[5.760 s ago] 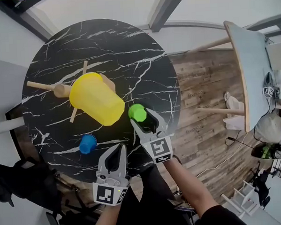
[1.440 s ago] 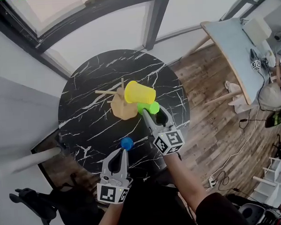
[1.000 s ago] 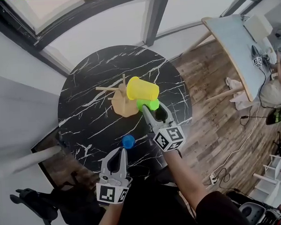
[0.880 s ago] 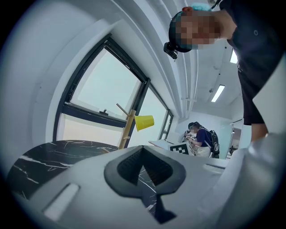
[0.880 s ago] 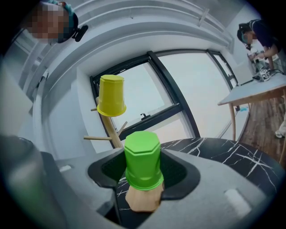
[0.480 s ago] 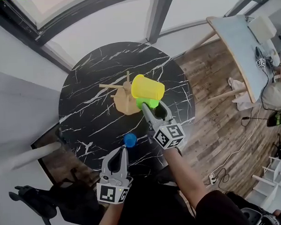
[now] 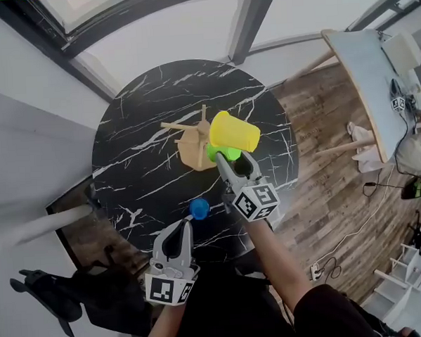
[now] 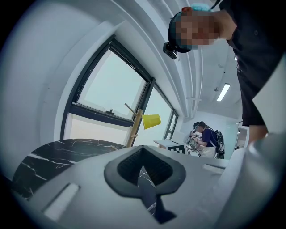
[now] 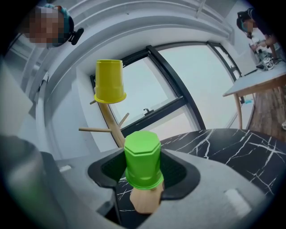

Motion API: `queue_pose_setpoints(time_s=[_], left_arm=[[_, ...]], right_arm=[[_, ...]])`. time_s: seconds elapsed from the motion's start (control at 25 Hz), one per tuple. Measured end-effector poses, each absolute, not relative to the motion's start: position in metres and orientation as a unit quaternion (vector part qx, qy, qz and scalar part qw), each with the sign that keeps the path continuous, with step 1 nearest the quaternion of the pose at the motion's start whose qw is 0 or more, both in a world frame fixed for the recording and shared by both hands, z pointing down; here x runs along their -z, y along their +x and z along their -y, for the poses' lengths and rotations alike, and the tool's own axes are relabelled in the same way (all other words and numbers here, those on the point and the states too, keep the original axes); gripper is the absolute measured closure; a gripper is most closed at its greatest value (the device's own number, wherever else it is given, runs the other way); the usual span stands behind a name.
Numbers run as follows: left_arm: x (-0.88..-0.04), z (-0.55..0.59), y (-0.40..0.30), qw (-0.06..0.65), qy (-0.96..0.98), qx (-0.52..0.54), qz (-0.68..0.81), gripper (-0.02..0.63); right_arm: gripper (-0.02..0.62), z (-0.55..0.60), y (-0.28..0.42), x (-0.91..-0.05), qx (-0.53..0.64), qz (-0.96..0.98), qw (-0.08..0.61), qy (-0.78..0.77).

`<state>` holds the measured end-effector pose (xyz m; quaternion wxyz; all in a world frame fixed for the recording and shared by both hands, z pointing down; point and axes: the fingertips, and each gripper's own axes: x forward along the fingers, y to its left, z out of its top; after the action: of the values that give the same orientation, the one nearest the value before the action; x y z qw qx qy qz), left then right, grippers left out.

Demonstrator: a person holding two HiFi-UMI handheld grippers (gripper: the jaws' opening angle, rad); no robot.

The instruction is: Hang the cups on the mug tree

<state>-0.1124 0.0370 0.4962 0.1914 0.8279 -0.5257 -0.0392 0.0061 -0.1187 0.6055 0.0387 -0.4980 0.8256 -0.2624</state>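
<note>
A wooden mug tree [image 7: 192, 148] stands mid-table with a yellow cup [image 7: 232, 132] hung upside down on an upper peg. My right gripper [image 7: 233, 163] is shut on a green cup [image 7: 228, 153], held upside down right beside the tree. In the right gripper view the green cup [image 9: 143, 165] fills the gap between the jaws, a wooden part shows just under it, and the yellow cup [image 9: 109, 81] hangs above. Near the table's front edge stands a blue cup [image 7: 199, 208]. The left gripper [image 7: 183, 227] hovers just in front of it, shut and empty.
The round black marble table [image 7: 137, 119] stands by a window wall. A light table [image 7: 364, 72] stands on the wooden floor to the right. The left gripper view shows the tree [image 8: 134, 129] and people [image 8: 203, 136] at a far desk.
The right gripper, still holding the green cup, has stayed against the tree's right side. The left gripper has not moved. The head view has drifted slightly.
</note>
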Motion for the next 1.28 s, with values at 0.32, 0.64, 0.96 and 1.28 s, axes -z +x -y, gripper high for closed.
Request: queue_pose_setpoints(time_s=[0.32,0.64,0.96,1.28], left_arm=[[-0.501,-0.037,-0.120,0.196,0.821,0.039,0.536,0.606],[-0.506,-0.038,-0.120,0.201,0.818,0.037,0.538,0.607],[-0.506,-0.039,-0.118,0.202,0.816,0.038,0.541,0.606],[-0.507,-0.041,-0.116,0.202,0.813,0.035,0.545,0.607]], right_arm=[[0.365,0.120,0.002,-0.610,0.271,-0.827,0.050,-0.491],[0.360,0.120,0.003,-0.614,0.282,-0.827,0.067,-0.481],[0.359,0.118,0.005,-0.621,0.294,-0.827,0.069,-0.474],[0.356,0.118,0.005,-0.621,0.295,-0.832,0.072,-0.465]])
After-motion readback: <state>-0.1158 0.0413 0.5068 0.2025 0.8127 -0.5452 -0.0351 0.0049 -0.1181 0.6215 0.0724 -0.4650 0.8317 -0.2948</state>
